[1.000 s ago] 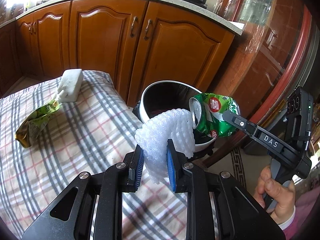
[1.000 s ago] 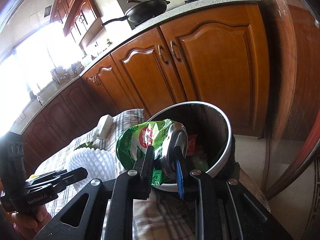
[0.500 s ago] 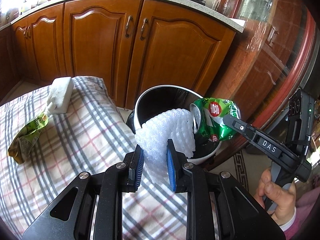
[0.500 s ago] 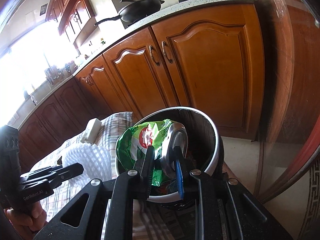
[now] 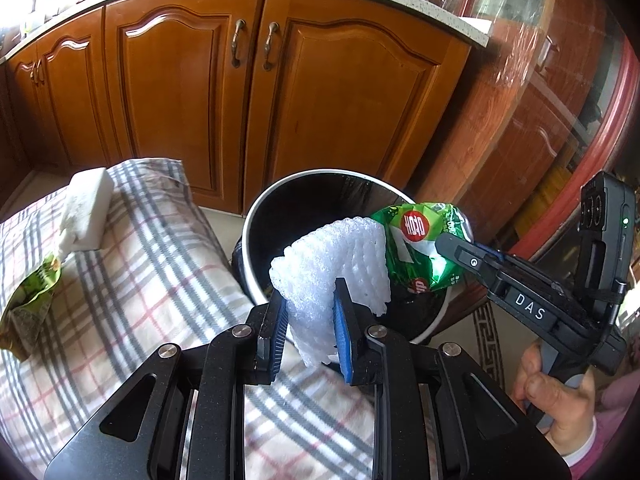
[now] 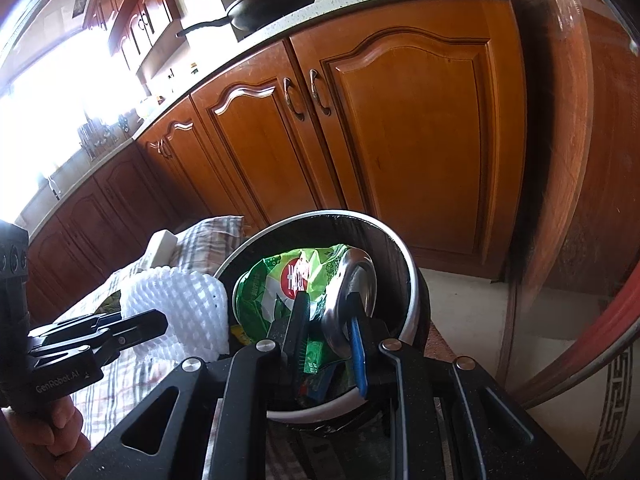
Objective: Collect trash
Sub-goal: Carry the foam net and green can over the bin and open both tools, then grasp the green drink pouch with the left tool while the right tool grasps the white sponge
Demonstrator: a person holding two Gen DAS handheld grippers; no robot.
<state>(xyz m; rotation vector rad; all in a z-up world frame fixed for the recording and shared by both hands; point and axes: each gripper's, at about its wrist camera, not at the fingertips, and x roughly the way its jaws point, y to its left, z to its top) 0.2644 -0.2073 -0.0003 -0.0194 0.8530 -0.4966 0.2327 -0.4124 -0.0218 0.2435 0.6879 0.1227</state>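
Holding two bits of trash right over the bin at once, so this is where it could get messy. The white foam net point(image 5: 340, 264) is pinched between the left gripper point(image 5: 310, 324) pads, hanging above the near rim of the trash bin point(image 5: 280, 196), partly over the opening and partly over the edge of the table where the plaid cloth point(image 5: 160, 280) ends. The green crushed can point(image 6: 304, 292) is clamped in the right gripper point(image 6: 324, 332), sitting over the bin's mouth, looks well inside the rim from the right wrist view.

My worry is the foam net. It's super light and floppy, so if it's let go where it is, I'd guess it could catch on the rim or flop back onto the cloth instead of dropping in. It's also right beside the can, maybe touching it, can't really tell, so the two could snag each other if both get released together. The can seems safer, though it's gripped near its top, so it might swing on release.

Farther out on the table, a white foam block point(image 5: 86, 208) and a green wrapper point(image 5: 32, 304) near the far left edge are still waiting to be collected.
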